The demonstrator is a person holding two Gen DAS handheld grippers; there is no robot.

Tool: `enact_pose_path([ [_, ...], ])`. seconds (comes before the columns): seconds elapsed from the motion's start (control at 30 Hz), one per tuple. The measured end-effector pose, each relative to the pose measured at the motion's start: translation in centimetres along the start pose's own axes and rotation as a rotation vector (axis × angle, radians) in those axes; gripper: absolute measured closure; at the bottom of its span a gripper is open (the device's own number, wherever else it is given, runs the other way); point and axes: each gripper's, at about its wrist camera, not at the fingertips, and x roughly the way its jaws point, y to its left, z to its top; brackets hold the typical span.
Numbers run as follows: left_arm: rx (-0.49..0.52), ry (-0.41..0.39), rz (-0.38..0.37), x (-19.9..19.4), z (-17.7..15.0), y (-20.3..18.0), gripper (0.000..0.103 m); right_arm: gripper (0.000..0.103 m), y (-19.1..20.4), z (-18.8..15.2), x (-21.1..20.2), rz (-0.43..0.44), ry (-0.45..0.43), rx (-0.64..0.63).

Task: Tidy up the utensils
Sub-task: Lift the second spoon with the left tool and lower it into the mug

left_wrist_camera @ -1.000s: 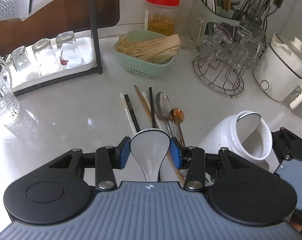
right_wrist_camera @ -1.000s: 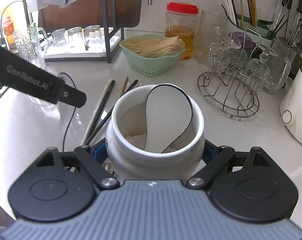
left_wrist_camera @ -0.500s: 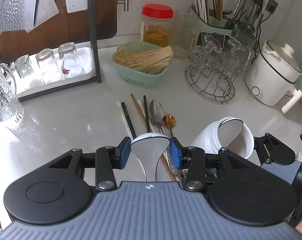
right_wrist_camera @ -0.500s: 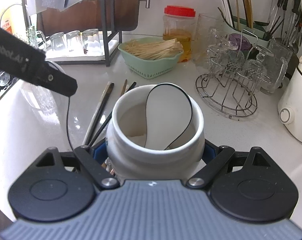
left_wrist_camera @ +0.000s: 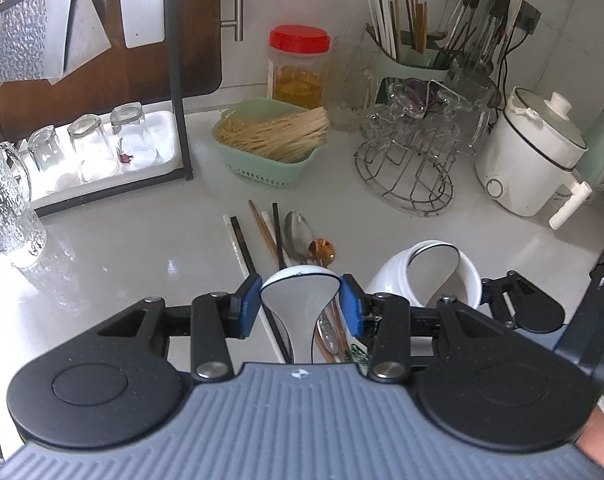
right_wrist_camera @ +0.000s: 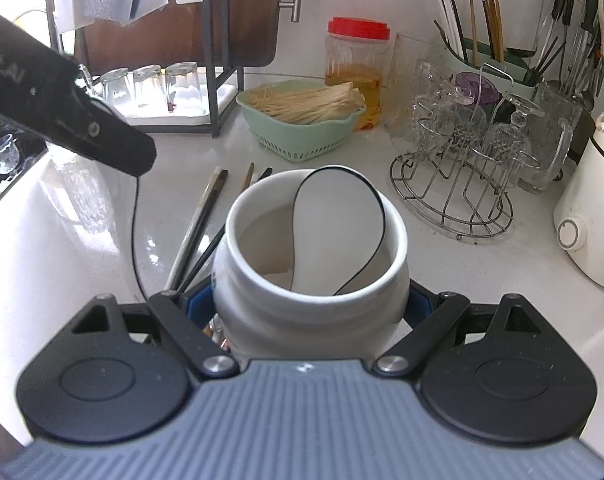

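Observation:
My left gripper (left_wrist_camera: 300,300) is shut on a white ceramic spoon (left_wrist_camera: 297,304) with a dark rim, its bowl between the blue pads, lifted above the counter. Below it lie loose chopsticks (left_wrist_camera: 241,244), a metal spoon (left_wrist_camera: 297,232) and a small copper spoon (left_wrist_camera: 322,250). My right gripper (right_wrist_camera: 310,304) is shut on a white ceramic jar (right_wrist_camera: 314,280), tilted, with another white spoon (right_wrist_camera: 338,232) standing inside it. The same jar (left_wrist_camera: 430,276) shows at the right in the left wrist view. More chopsticks (right_wrist_camera: 205,216) lie left of the jar.
A green basket of sticks (left_wrist_camera: 273,144), a red-lidded jar (left_wrist_camera: 299,64), a wire glass rack (left_wrist_camera: 410,160), a utensil holder (left_wrist_camera: 410,52) and a white cooker (left_wrist_camera: 530,156) line the back. Upturned glasses (left_wrist_camera: 93,144) sit on a tray at left. The left gripper's body (right_wrist_camera: 61,108) hangs at upper left.
The left gripper has risen with the white spoon, so the counter and utensils look farther away. The right gripper and jar have stayed put.

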Motion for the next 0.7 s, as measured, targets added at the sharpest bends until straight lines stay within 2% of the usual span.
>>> enact_pose_path([
  [0.33, -0.008, -0.032, -0.007, -1.3, 0.3, -1.2, 0.055, 0.011, 0.1, 0.1, 0.0, 0.01, 0.0, -0.009],
  [0.7, 0.007, -0.111, -0.053, -4.7, 3.8, -2.4, 0.055, 0.011, 0.1, -0.1, -0.1, 0.021, -0.004, -0.018],
])
